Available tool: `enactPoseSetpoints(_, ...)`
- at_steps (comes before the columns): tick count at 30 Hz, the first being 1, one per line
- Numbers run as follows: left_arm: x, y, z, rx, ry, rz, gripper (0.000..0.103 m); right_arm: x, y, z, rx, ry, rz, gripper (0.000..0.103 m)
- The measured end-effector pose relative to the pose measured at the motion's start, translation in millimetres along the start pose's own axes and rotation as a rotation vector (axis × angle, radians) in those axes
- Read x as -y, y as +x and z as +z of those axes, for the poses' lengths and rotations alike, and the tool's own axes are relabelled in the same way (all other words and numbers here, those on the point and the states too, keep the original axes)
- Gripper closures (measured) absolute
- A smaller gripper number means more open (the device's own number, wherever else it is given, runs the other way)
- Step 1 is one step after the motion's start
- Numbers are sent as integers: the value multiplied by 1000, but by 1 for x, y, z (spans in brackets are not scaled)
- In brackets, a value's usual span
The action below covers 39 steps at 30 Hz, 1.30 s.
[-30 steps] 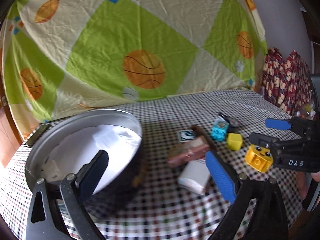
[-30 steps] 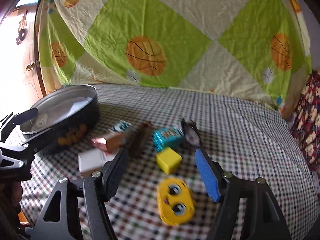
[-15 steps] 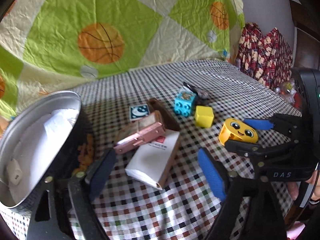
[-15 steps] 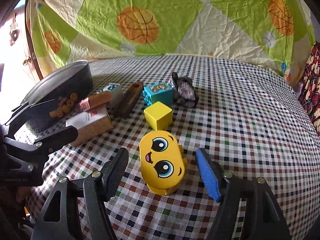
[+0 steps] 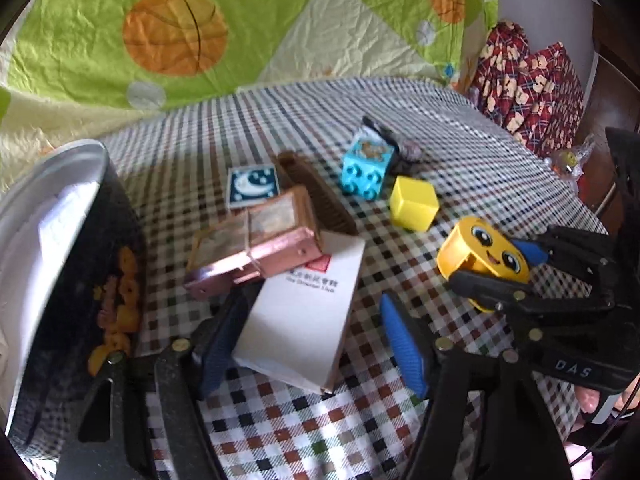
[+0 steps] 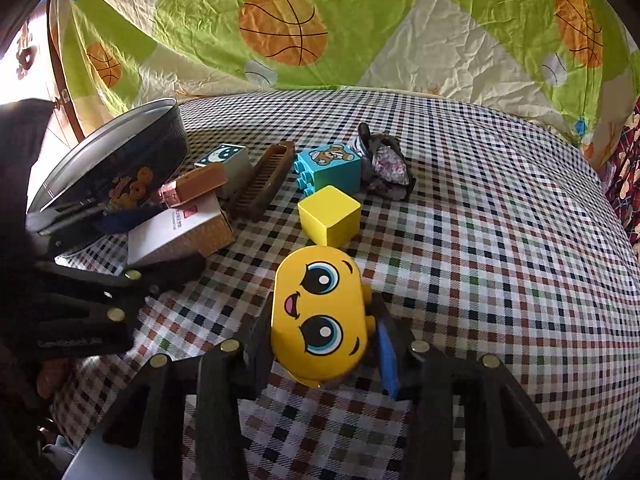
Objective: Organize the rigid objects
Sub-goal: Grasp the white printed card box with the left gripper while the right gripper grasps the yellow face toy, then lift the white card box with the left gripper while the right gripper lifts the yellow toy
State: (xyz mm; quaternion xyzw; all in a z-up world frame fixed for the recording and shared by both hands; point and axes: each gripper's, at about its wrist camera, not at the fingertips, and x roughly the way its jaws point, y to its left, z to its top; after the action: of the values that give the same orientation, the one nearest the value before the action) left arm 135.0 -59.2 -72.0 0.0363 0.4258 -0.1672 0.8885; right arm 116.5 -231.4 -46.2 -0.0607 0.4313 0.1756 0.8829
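The right gripper [image 6: 320, 344] clasped the yellow face block [image 6: 318, 316] just in front of the yellow cube [image 6: 329, 215]; the left gripper [image 5: 308, 344], jaws released, straddled the white box [image 5: 300, 316]. A level, firm squeeze looked wise before lifting toward the tin [image 6: 116, 172].

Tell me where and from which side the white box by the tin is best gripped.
Grip the white box across its two long side edges, near the free end facing the left gripper, coming from that near side. It lies flat, and the far end is pinned under the pink case. The open fingers already straddle that end; the dark tin crowds the left.
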Motion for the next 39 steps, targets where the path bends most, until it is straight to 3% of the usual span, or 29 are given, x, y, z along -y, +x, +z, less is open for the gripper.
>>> enactPoseSetpoints(2,-1,-1,-1,6,-8,-3,57,1,0,2,4,12,16,58)
enactPoseSetpoints(4,0,-1,-2,10,-2,-15,63,1,-2,4,26,17,8,58)
enactPoseSetpoints(11,-3,-9,-2,46,-9,-2,63,1,-2,14,56,35,-17,58)
enactPoseSetpoints(18,-5,-24,-3,135,-19,24,63,-1,-6,23,73,22,-31,58)
enactPoseSetpoints(25,-5,-38,-4,213,-23,76,63,2,-16,27,157,48,-51,58)
enactPoseSetpoints(39,-3,-50,-7,275,-29,118,63,1,-27,29,228,65,-107,58)
